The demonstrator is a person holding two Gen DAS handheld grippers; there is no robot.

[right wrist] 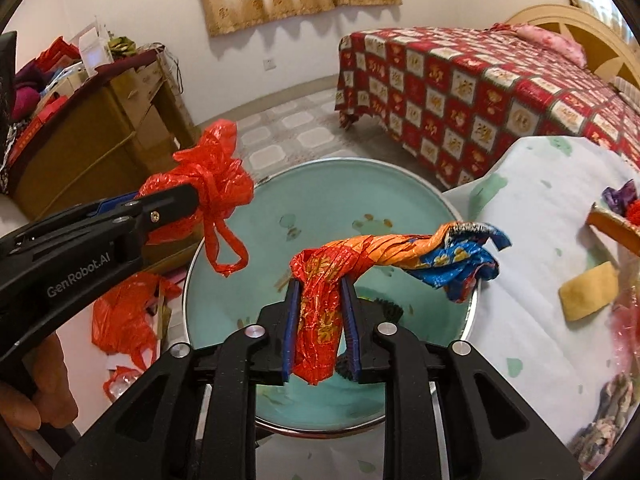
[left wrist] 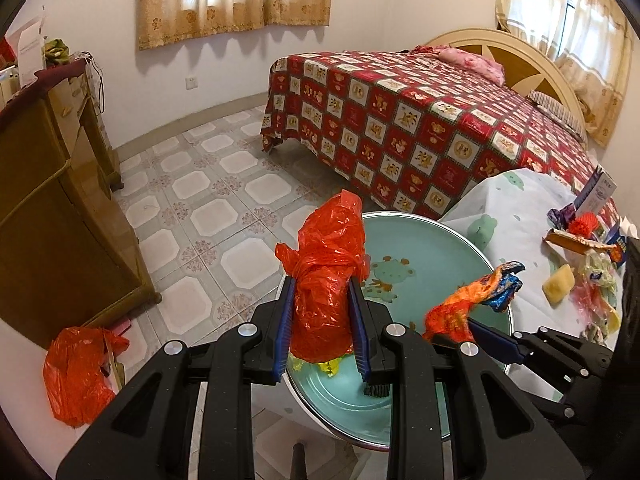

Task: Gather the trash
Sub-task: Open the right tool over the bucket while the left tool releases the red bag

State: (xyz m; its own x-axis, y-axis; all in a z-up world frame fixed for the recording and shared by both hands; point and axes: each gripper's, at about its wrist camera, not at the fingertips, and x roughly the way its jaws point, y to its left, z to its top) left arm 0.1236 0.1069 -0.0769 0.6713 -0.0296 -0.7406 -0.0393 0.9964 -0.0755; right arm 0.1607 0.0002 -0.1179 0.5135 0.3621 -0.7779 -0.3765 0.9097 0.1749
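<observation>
two claws [left wrist: 322, 320] [right wrist: 320, 320], one red bag [left wrist: 326, 276], one wrapper [right wrist: 360, 264]

left gripper [left wrist: 323, 320] clamps red bag [left wrist: 326, 276] | above basin [left wrist: 436, 240] | right gripper [left wrist: 460, 326] grips wrapper [left wrist: 476, 296]

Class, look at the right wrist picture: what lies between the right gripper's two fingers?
A twisted orange, red and blue foil wrapper sits between the right gripper fingers, over the green basin; the right wrist view shows it.
</observation>
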